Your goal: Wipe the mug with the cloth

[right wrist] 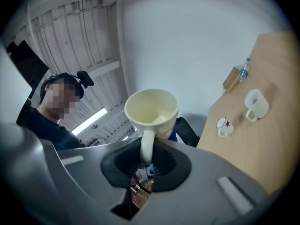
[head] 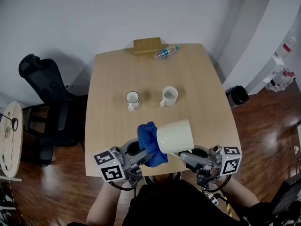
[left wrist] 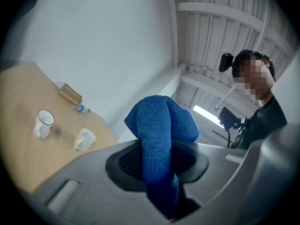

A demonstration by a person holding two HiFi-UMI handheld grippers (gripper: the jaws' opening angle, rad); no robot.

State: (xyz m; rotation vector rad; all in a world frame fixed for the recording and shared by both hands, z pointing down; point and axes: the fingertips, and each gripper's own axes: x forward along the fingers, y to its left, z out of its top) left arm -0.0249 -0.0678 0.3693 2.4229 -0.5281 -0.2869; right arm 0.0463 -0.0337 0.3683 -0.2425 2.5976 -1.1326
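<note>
L gripper (left wrist: 158, 168) – jaws clamped on blue cloth (head: 151, 144), which bulges out past the tips. R gripper (right wrist: 146, 159) – jaws narrow, pinching the handle of cream mug (head: 175, 136). Mug's held on its side above table's (head: 202, 84) near edge, mouth toward R gripper; cloth's against its left end. Mid-table: cup (head: 132, 98), 2nd cup (head: 169, 96) to its right. Bottle (head: 165, 52) & wood block (head: 146, 45) at far edge.

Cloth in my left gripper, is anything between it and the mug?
Nothing visible. The cloth, in the left gripper, seems to touch the base of the mug, held by its handle in the right gripper. Two other mugs stand far up the table.
</note>
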